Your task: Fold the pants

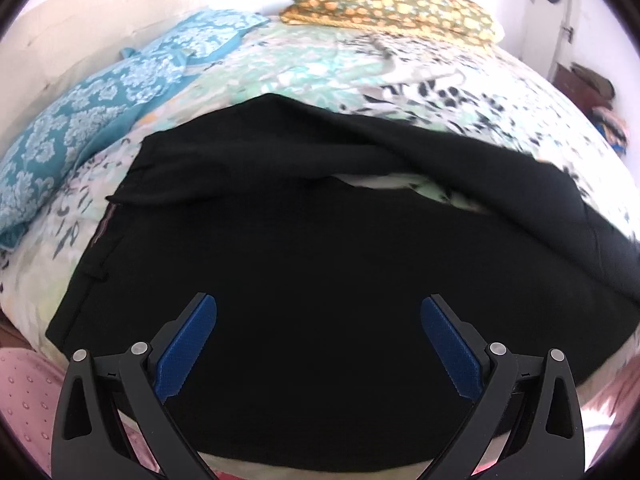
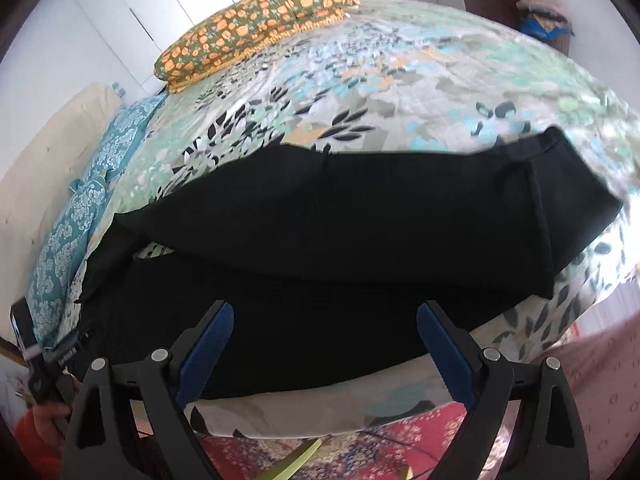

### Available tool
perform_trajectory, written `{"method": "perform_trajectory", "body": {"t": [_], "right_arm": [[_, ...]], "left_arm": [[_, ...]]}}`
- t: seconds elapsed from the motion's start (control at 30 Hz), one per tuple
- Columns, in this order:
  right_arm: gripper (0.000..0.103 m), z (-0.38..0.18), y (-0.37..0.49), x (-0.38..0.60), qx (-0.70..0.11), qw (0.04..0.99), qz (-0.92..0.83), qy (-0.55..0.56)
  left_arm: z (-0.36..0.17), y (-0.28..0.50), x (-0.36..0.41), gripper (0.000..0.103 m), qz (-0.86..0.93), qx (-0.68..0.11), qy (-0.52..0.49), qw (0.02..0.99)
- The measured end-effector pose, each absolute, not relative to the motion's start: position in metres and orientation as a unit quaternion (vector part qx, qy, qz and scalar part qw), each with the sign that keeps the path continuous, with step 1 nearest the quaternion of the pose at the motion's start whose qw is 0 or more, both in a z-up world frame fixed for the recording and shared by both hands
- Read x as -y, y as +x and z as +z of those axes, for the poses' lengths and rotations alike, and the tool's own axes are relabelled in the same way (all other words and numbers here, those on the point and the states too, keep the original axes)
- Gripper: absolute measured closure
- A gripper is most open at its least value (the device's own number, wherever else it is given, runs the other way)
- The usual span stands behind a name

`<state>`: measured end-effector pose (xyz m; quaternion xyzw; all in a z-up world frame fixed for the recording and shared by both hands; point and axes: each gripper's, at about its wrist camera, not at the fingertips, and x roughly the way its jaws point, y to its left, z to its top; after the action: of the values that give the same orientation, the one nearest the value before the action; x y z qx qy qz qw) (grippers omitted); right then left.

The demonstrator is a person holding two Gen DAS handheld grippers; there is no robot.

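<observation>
Two grippers, the left gripper (image 1: 319, 308) and the right gripper (image 2: 325, 314), hang with jaws spread wide, holding nothing. Black pants (image 1: 320, 264) fill the middle and lower frame on a floral bedspread (image 2: 360, 80); an orange-patterned pillow (image 1: 392, 4) lies at the top.

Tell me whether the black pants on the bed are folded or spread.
Spread: the black fabric pants lie lengthwise, both legs apart with floral bedsheet showing between them.

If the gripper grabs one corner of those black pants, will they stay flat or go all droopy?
Probably droopy: the black pants already sag and wrinkle over the bedspread. They will likely drag, since they spread wide. Both the left gripper and the right gripper are open.
</observation>
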<state>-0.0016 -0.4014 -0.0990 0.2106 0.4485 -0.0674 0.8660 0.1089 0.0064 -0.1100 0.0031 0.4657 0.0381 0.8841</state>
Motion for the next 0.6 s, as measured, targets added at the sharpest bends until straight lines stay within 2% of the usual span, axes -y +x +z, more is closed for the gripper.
{"method": "perform_trajectory", "body": {"t": [0.13,0.3,0.43,0.6], "right_arm": [[0.010,-0.071,-0.015,0.433,-0.382,0.891,-0.110,0.219],[0.010,-0.063,-0.045,0.494,-0.325,0.857,-0.131,0.377],[0.010,-0.093,-0.044,0.489,-0.342,0.801,-0.068,0.486],[0.010,-0.155,-0.016,0.475,-0.395,0.739,-0.062,0.542]], "left_arm": [[-0.109,0.117,-0.028,0.001,0.063,-0.463,-0.060,0.882],[-0.116,0.123,-0.042,0.001,0.084,-0.478,-0.107,0.868],[-0.115,0.119,-0.040,0.001,0.091,-0.479,-0.091,0.868],[-0.113,0.115,-0.039,0.001,0.096,-0.475,-0.073,0.872]]}}
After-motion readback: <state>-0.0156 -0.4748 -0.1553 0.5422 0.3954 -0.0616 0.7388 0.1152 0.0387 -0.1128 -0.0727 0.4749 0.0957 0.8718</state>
